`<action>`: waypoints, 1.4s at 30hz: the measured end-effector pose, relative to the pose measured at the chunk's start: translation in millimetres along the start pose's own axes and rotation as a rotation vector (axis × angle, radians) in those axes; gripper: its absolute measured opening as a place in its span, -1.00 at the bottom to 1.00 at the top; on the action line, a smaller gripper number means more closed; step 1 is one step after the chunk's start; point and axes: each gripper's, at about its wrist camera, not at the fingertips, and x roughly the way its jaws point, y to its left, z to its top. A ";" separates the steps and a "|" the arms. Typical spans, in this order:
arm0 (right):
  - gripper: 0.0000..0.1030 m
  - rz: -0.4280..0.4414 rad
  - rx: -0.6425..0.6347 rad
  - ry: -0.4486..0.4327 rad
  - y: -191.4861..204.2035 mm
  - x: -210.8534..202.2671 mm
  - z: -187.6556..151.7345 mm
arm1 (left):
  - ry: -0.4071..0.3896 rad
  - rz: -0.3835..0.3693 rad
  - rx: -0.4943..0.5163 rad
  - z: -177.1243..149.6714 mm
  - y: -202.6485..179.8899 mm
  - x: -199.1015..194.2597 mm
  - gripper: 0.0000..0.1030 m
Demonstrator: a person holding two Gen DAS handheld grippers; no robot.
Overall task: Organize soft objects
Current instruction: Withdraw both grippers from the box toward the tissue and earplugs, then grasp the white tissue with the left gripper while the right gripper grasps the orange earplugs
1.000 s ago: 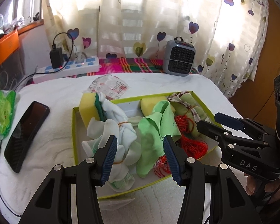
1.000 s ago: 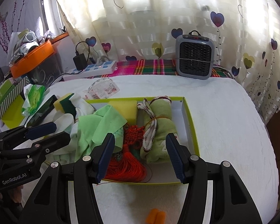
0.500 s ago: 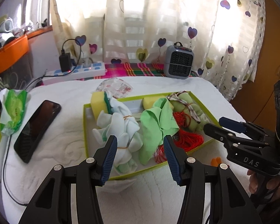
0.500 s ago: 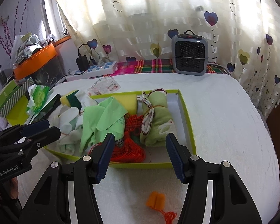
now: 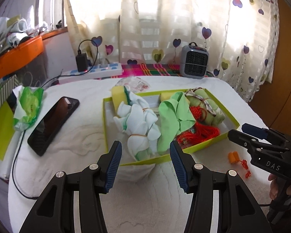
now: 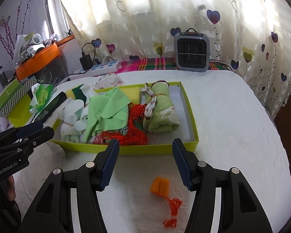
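A lime-green tray point(image 5: 235, 123) point(image 6: 192, 116) sits on the white bed cover and holds soft things: a white sock bundle point(image 5: 140, 124) point(image 6: 71, 119), a light green cloth point(image 5: 171, 116) point(image 6: 106, 108), a red tassel knot point(image 5: 200, 133) point(image 6: 126, 136), a rolled green towel point(image 5: 207, 104) point(image 6: 161, 108) and a yellow sponge point(image 5: 119, 97) point(image 6: 75, 93). Orange earplugs on a cord point(image 6: 160, 187) point(image 5: 233, 156) lie in front of the tray, just below my right gripper point(image 6: 145, 162), which is open and empty. My left gripper point(image 5: 145, 164) hangs open and empty before the tray's near edge.
A black phone point(image 5: 53, 122) and a green tissue pack point(image 5: 28, 106) lie left of the tray. A power strip point(image 5: 91, 72) and a small grey heater point(image 5: 194, 62) point(image 6: 192, 49) stand at the back by the curtain. An orange shelf point(image 6: 38, 60) is at the far left.
Both grippers have drawn back from the tray, which now looks smaller and farther off. The orange earplugs have come into full view in front of the right gripper. Both stayed open.
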 end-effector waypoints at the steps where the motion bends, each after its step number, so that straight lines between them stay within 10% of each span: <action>1: 0.12 0.000 0.002 0.001 -0.6 -0.5 -1.1 | 0.001 -0.002 -0.005 -2.1 1.7 -1.1 -0.02; 42: 0.26 -0.047 -0.013 0.134 -16.9 5.8 -55.7 | 0.115 -0.091 -0.154 -51.5 53.9 12.7 -0.02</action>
